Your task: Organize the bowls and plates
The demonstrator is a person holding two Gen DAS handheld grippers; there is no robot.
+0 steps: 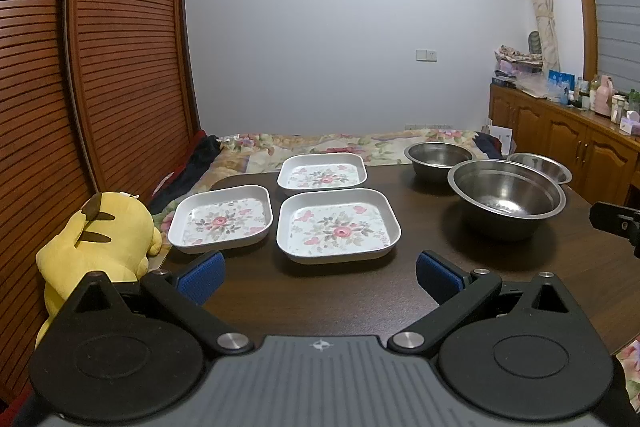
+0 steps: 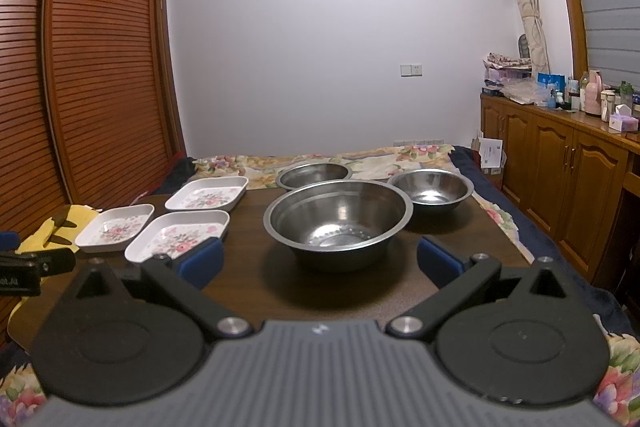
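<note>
Hovering both claws over the near edge of the dark wooden table point(image 1: 360, 299), jaws spread wide and holding nothing.

My left gripper point(image 1: 318, 277) faced three square floral plates: the nearest plate point(image 1: 338, 225) at twelve o'clock, a second plate point(image 1: 222, 219) just beside it at ten o'clock, and the far plate point(image 1: 322, 173) behind them. My right gripper point(image 2: 318, 263) faced three steel bowls: the large bowl point(image 2: 338, 219) dead ahead, a smaller bowl point(image 2: 430, 187) at one o'clock, and the far bowl point(image 2: 312, 175) at twelve behind it. None were stacked. A yellow plush toy point(image 1: 100, 243) sat at nine o'clock off the table's left edge.
</note>
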